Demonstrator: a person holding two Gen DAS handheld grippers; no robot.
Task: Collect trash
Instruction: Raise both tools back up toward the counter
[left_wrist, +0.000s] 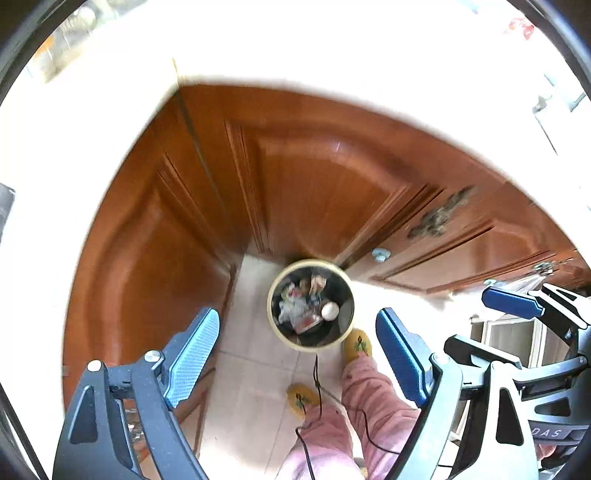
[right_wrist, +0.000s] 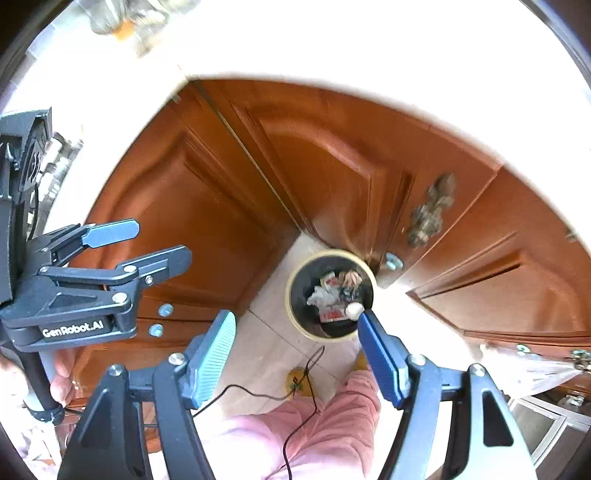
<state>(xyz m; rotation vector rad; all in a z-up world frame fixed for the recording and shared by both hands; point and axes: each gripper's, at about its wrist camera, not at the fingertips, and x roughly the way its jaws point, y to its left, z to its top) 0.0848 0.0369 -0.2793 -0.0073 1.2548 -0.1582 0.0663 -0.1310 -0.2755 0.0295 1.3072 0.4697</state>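
Bin (left_wrist: 311, 303) stands on the tiled floor (left_wrist: 255, 369), far below both grippers, tucked into the corner where the brown cabinet doors (left_wrist: 295, 177) meet. Round, cream rim, dark inside. Trash (left_wrist: 299, 306) fills the bottom: crumpled white paper, a red-and-white wrapper, 1 white egg-shaped thing (left_wrist: 330, 311) at the right side. Wrapper print too small to read.

Left gripper (left_wrist: 295, 354): jaws wide open, nothing between the blue pads. In the left wrist view the bin sits in the gap, toward the far end, not touched. Right gripper (right_wrist: 295, 358): jaws also wide open, empty. In the right wrist view the bin lies just past the right pad tip, which overlaps its rim only by line of sight.

Both point steeply down. The 2 grippers hang side by side, each visible in the other's view.

Writing: "GenRobot.AI" on the left gripper body in the right wrist view; "DAS" partly legible on the right gripper in the left wrist view.

Below: pink trousers (right_wrist: 314, 435), yellow slippers (left_wrist: 357, 344), thin black cables (right_wrist: 295, 424). White counter (left_wrist: 332, 55) above the doors, overexposed.
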